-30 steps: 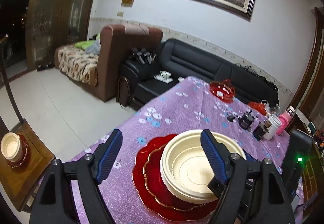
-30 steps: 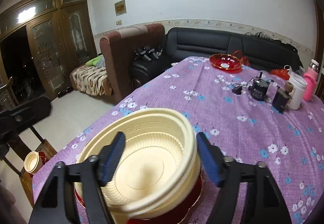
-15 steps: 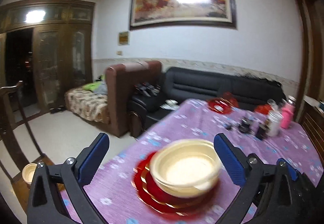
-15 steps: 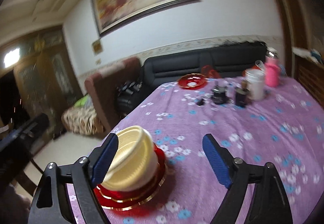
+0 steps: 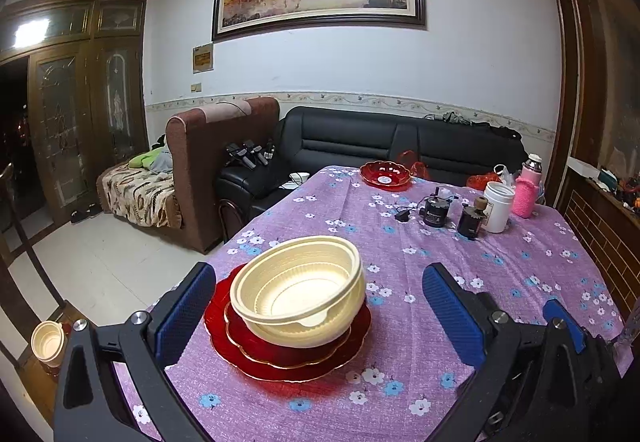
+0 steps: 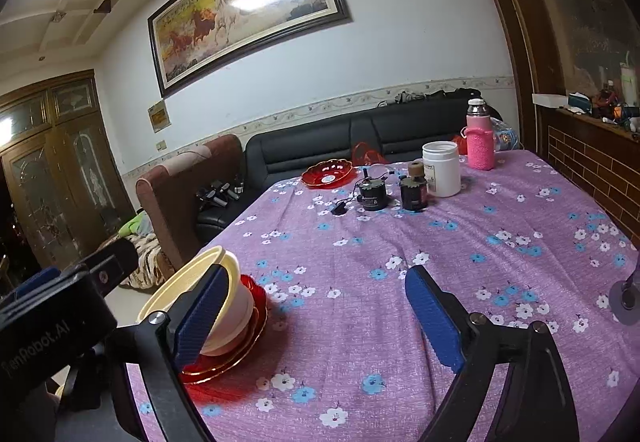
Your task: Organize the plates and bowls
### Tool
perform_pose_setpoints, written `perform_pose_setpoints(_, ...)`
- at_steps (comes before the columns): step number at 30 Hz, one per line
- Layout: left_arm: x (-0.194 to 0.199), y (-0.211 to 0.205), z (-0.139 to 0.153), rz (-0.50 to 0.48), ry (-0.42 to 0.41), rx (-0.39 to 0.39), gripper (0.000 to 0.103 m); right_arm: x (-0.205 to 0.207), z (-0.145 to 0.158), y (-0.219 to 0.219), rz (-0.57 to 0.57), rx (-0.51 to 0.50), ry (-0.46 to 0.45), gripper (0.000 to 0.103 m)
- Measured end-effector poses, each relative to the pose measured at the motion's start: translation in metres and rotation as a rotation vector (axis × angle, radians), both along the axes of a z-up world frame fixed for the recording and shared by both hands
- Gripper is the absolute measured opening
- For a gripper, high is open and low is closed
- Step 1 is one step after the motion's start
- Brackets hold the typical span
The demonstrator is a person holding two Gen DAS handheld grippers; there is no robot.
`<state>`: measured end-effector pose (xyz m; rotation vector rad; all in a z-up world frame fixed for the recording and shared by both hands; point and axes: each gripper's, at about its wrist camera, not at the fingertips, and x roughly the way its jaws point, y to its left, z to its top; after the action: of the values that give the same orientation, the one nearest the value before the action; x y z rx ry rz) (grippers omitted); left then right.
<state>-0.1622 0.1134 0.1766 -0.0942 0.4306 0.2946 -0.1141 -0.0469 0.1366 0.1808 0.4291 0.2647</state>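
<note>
A stack of cream bowls [image 5: 299,292] sits on stacked red plates with gold rims [image 5: 288,356] near the front left corner of the purple flowered table [image 5: 400,250]. My left gripper [image 5: 318,304] is open and empty, held back from the stack with its blue pads either side of it in view. In the right wrist view the bowls [image 6: 236,306] and red plates [image 6: 224,360] lie at the lower left. My right gripper [image 6: 316,320] is open and empty, to the right of the stack, over bare cloth.
A red dish [image 5: 385,175] sits at the table's far edge. Two dark jars [image 5: 436,211], a white tub [image 5: 497,207] and a pink flask [image 5: 528,187] stand at the far right. A cream cup [image 5: 47,342] sits on a side stand, low left. Sofas lie beyond.
Both grippers have drawn back and up from the bowl stack and opened wider. The right gripper has swung to the right, off the bowls. The stack stays on the red plates.
</note>
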Motion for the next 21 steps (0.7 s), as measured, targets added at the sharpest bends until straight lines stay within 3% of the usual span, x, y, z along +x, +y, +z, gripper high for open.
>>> perform_pose_setpoints(21,0.001,0.011,-0.009,-0.016,0.035,-0.066,0.103,-0.006,-0.008,0.026,0.075,-0.094,0.010,0.095)
